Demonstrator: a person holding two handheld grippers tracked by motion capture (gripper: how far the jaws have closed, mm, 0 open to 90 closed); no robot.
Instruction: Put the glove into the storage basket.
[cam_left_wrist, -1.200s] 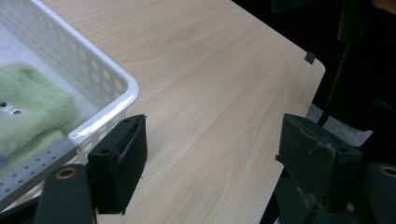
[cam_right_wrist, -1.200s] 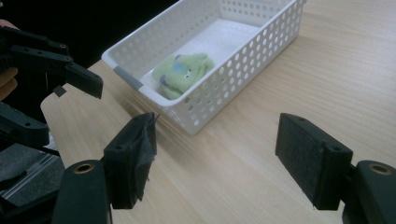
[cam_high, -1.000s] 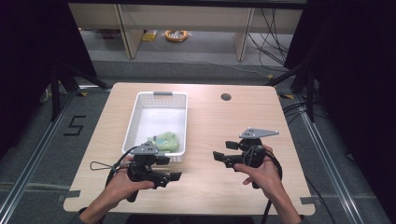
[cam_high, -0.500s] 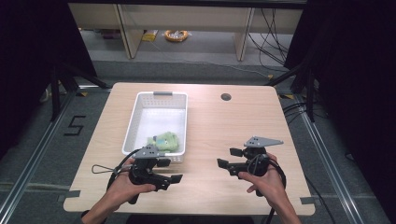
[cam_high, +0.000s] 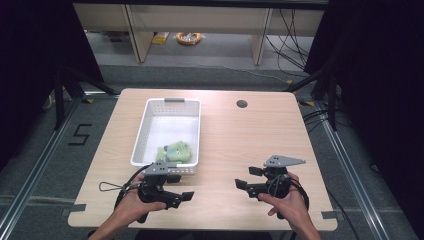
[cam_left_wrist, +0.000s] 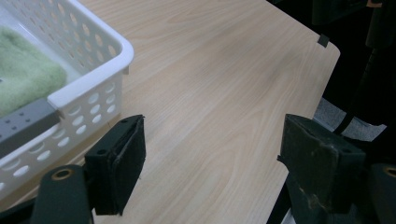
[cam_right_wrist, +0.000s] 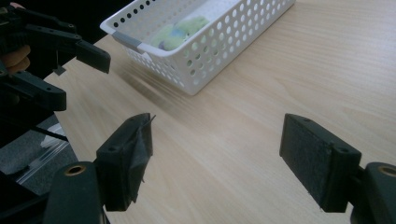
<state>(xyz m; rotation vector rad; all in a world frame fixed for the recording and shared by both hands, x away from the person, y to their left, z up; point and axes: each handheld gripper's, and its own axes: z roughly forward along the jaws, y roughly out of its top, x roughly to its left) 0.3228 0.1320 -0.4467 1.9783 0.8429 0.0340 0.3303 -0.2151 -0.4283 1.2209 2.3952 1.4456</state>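
- One light wooden table (cam_high: 240, 145) with rounded corners carries everything; a single small dark round hole (cam_high: 242, 104) sits near its far edge.
- One white perforated plastic basket (cam_high: 170, 111), rectangular with a grey handle strip at each short end, stands on the table's left half, its long sides running away from the person.
- Inside the basket lies one soft green plush item (cam_high: 174, 151) with a small patch of blue, resting on the basket floor at the near end, close to the near wall. In the left gripper view its surface looks fuzzy and pale green.
- Two black hand-held grippers are at the near edge of the table, one in each hand, well apart from each other.
- The left gripper (cam_high: 184, 197) is just in front of the basket's near wall, its jaws spread wide with bare tabletop between them.
- The right gripper (cam_high: 244, 181) is over the table's right half, jaws likewise spread wide and holding nothing, pointing towards the left gripper.
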